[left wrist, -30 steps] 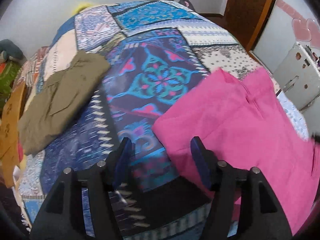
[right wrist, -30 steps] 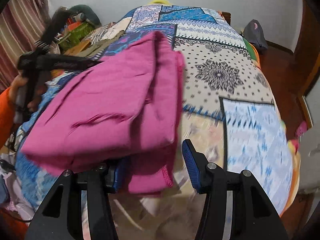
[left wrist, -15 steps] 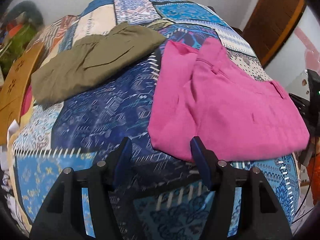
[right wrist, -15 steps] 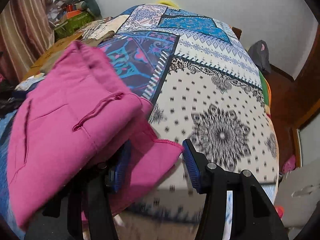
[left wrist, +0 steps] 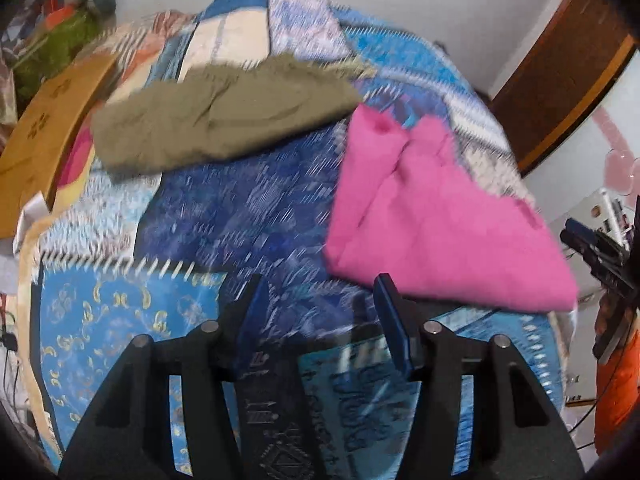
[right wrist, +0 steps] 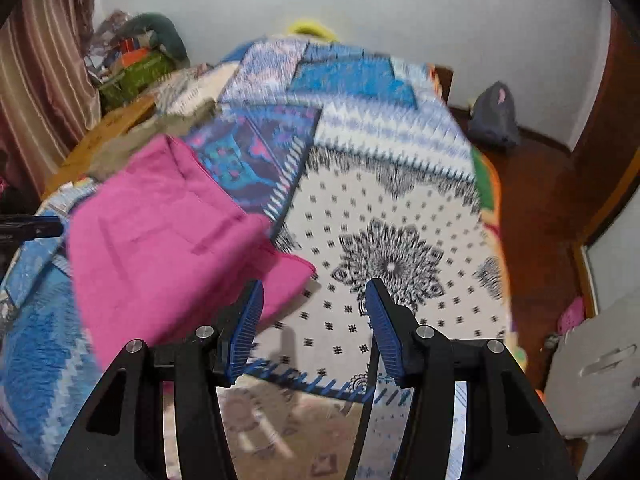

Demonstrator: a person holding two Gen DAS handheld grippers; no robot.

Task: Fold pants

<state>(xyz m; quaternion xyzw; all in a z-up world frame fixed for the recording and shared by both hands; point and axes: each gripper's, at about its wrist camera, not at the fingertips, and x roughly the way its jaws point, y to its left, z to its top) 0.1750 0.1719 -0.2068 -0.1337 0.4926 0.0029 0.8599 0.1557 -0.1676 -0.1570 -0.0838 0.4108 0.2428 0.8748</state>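
Observation:
The pink pants (left wrist: 436, 216) lie folded on the patchwork bed (left wrist: 224, 216), ahead and to the right of my left gripper (left wrist: 320, 284). Its jaws are closing with nothing between them, above the blue quilt near the bed's front edge. In the right wrist view the pink pants (right wrist: 160, 240) sit to the left of my right gripper (right wrist: 314, 286). That gripper stands open and empty over the white-and-black patch, its left finger (right wrist: 250, 316) just beside the pants' near corner. Each gripper shows at the edge of the other's view: the right gripper (left wrist: 592, 248), the left gripper (right wrist: 28, 226).
Folded olive pants (left wrist: 216, 120) lie at the bed's far left. A brown cardboard box (left wrist: 44, 128) and piled clutter (right wrist: 136, 60) stand beside the bed. A wooden door (left wrist: 560, 80), a grey bag (right wrist: 494, 120) on the floor and an orange sleeve (left wrist: 616, 400) are on the right.
The pink pants, draped over the right gripper's left finger before, now lie free on the bed and that gripper has lifted clear. My left gripper has drawn back and rolled.

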